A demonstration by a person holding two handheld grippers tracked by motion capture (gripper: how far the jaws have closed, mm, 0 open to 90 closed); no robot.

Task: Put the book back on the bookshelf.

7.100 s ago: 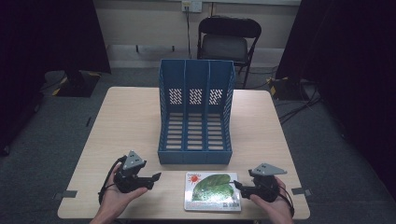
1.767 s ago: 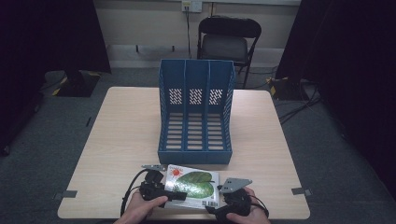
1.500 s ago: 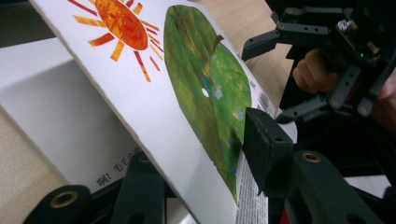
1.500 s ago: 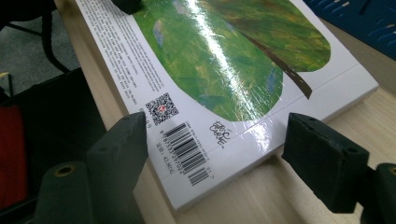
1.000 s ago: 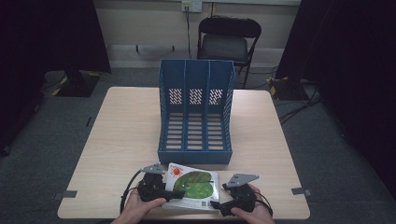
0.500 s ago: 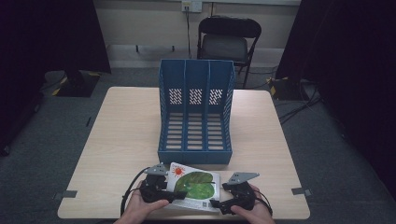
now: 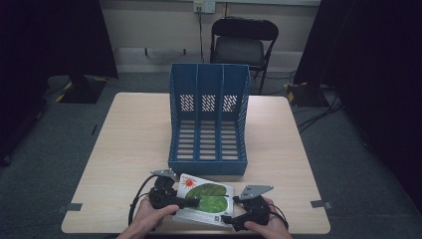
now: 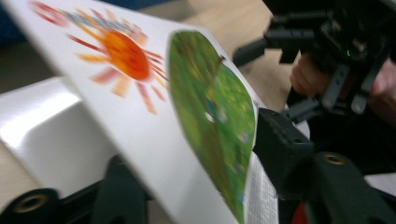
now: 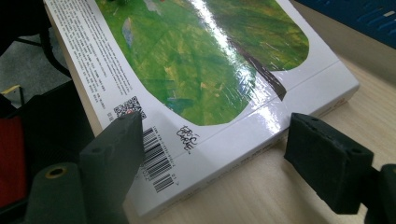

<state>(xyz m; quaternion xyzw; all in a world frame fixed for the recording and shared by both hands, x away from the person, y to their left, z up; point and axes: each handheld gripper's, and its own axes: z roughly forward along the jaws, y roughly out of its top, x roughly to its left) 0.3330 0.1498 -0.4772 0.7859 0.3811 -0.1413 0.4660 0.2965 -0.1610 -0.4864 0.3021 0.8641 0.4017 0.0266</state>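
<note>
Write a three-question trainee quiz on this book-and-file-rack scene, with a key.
1. True or false: the book already stands in the blue file rack.
2. How many compartments does the rack have?
3. The right gripper has its jaws: A) clamped on the rack, B) open astride the book's corner, C) shut on a cable.

Key: 1 false, it lies tilted at the table's near edge, its cover between the left gripper's jaws, which have just been opening. 2 three. 3 B.
</note>
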